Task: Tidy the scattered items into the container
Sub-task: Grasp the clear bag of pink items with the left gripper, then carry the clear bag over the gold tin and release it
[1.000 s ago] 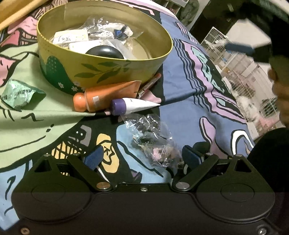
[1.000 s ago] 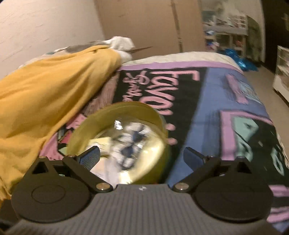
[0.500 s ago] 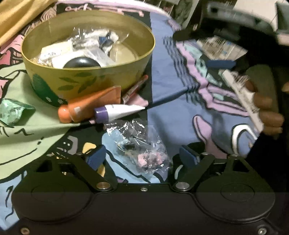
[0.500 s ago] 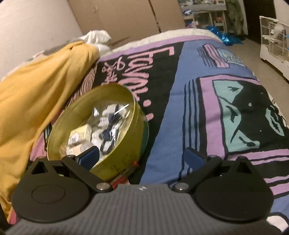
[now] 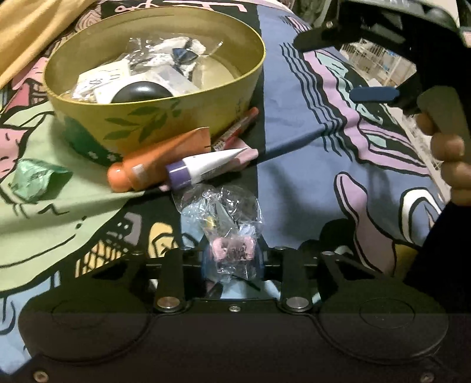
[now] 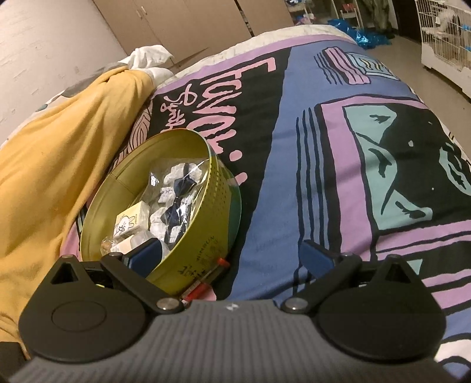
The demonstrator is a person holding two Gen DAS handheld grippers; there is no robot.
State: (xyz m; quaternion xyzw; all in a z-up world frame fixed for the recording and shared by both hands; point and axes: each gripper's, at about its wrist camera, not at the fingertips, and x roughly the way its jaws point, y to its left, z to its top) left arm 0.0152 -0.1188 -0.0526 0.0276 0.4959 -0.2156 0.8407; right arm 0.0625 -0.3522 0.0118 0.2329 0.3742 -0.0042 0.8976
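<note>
Fingers of the left gripper (image 5: 231, 259) pinch a crinkled clear bag (image 5: 226, 227) with pink bits, just off the patterned bedspread (image 5: 294, 165), near the yellow tin (image 5: 153, 117); only this view shows orange tube (image 5: 159, 160). Right gripper (image 6: 229, 256) gapes empty

A bed covered by a printed bedspread (image 6: 323, 147) in blue, black, pink and lilac is seen under dim warm light. To the left of the bedspread a mustard-yellow blanket (image 6: 59, 153) is bunched, with a white cloth (image 6: 150, 57) at its far end. Beyond the bedspread, tan cupboard doors (image 6: 188, 23) and a pale wall (image 6: 44, 44) are seen. To its right, bare floor (image 6: 426, 79) and a white wire cage (image 6: 444, 32) are visible.
</note>
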